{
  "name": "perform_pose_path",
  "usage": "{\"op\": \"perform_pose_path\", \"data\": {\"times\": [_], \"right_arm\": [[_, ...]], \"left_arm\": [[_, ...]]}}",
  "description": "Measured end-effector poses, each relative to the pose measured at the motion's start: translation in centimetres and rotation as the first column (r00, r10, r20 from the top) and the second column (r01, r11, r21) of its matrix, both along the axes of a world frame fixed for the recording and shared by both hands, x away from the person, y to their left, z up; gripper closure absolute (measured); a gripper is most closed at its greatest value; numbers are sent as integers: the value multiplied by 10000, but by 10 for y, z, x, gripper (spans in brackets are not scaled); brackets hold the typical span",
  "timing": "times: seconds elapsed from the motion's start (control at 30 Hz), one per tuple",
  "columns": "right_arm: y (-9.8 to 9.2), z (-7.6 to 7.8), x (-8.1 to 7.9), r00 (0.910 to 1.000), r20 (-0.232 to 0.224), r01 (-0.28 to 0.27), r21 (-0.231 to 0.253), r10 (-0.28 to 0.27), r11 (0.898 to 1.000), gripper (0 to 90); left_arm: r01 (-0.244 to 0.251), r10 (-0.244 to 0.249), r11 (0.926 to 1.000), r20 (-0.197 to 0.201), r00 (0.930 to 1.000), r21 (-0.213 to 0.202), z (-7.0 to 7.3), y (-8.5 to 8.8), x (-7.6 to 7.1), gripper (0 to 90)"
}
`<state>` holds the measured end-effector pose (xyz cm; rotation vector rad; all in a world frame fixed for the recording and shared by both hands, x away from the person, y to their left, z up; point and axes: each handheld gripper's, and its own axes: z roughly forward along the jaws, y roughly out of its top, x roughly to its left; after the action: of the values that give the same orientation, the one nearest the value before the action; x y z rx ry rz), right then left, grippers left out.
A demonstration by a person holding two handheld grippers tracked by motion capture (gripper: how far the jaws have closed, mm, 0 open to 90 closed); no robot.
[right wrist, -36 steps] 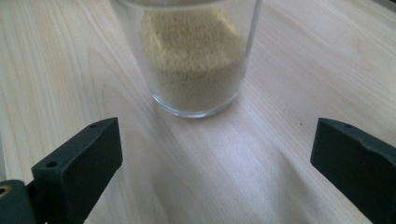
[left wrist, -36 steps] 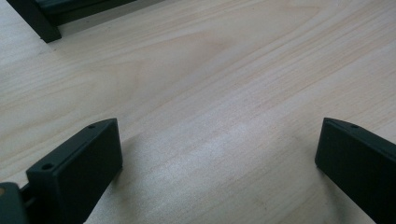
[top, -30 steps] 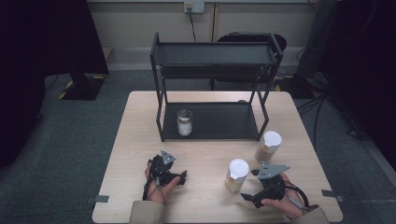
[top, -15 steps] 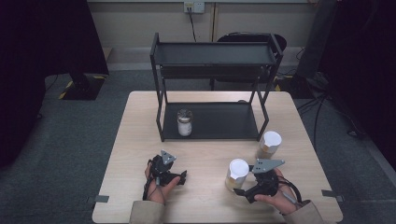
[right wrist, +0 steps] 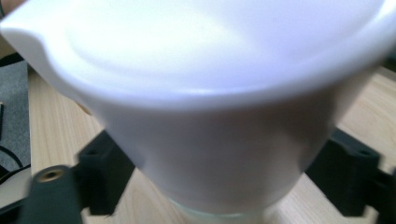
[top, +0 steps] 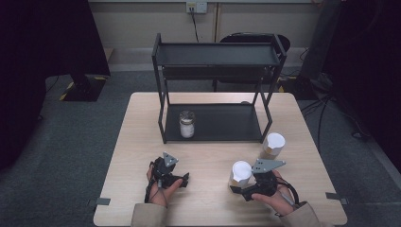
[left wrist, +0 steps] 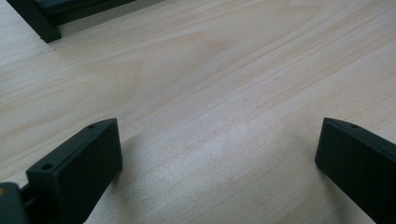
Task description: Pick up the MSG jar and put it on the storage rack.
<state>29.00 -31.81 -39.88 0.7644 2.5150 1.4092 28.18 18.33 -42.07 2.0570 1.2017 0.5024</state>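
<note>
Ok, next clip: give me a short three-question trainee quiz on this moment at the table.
1. True or false: the left gripper is shut on a jar.
2. Multiple choice: where does the metal-lidded glass jar stand? A) on the top shelf of the black rack B) on the rack's bottom shelf C) on the bare table
3. Fill in: the right gripper has its jaws on either side of a container with a ____ lid.

Key
1. False: its jaws stand wide apart over bare wood.
2. B
3. White. The jaws have just been closing on it; the second white-lidded container stands free beside the rack.
</note>
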Motion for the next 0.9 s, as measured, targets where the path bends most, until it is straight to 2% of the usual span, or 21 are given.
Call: {"op": "perform_pose_path", "data": {"times": [0.2, 0.43, 0.67, 0.9], "right_arm": [[0, -5, -3, 9997, 219, 106, 167, -109, 9998, 267], [-2, -10, -6, 9990, 392, 180, 343, -193, 9993, 278], [1, -10, -12, 9970, 674, 367, 259, -384, 9990, 294], [4, -8, -12, 9957, 769, 502, 243, -520, 9984, 299]], "left_arm": [[0, 0, 10000, -1, 10000, 1, 0, 0, 0, 1], [0, 0, 10000, -1, 10000, 0, 0, 0, 0, 0], [1, -1, 10000, -3, 10000, 1, 0, 0, 0, 1], [1, -1, 10000, -3, 10000, 4, 0, 0, 0, 1]]}}
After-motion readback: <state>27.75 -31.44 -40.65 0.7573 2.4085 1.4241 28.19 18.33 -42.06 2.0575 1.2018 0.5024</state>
